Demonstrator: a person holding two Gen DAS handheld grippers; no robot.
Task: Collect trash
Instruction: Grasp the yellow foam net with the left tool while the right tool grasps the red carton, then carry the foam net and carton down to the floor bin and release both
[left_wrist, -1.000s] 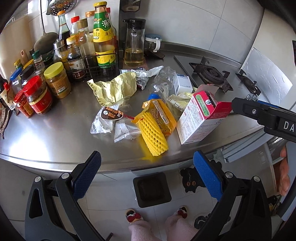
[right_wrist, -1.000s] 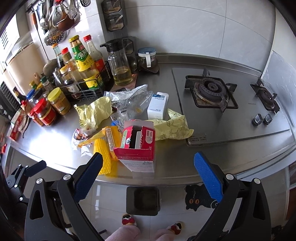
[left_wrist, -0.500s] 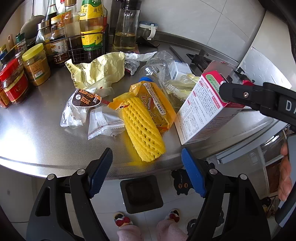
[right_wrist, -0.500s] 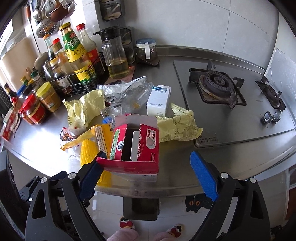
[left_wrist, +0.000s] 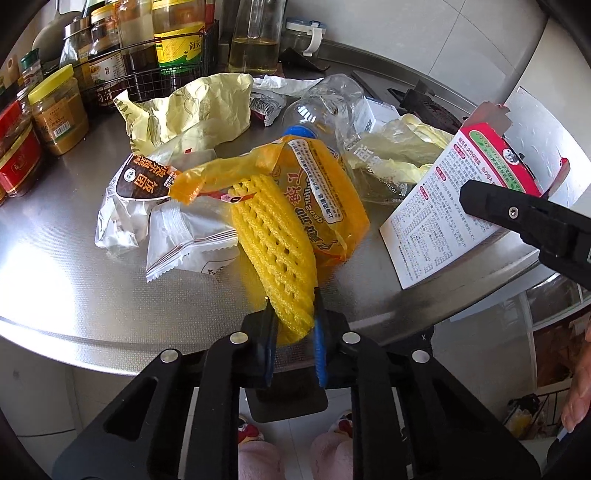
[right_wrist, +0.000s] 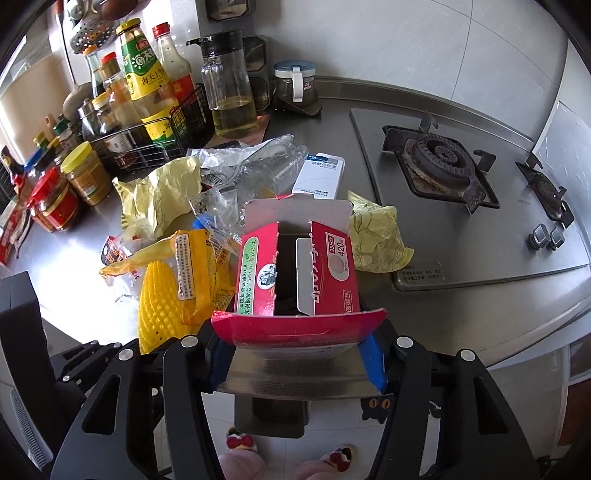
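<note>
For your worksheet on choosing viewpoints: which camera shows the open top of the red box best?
The right wrist view: it looks straight down into the red box, flaps spread, dark inside visible. The left wrist view shows only its white printed side and a red edge, partly behind the right gripper.

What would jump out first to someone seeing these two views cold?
The yellow foam net at the counter's front edge, its near end between the closing left gripper fingers. Beside it the open red box sits between the closing right gripper fingers. Crumpled wrappers lie heaped behind.
</note>
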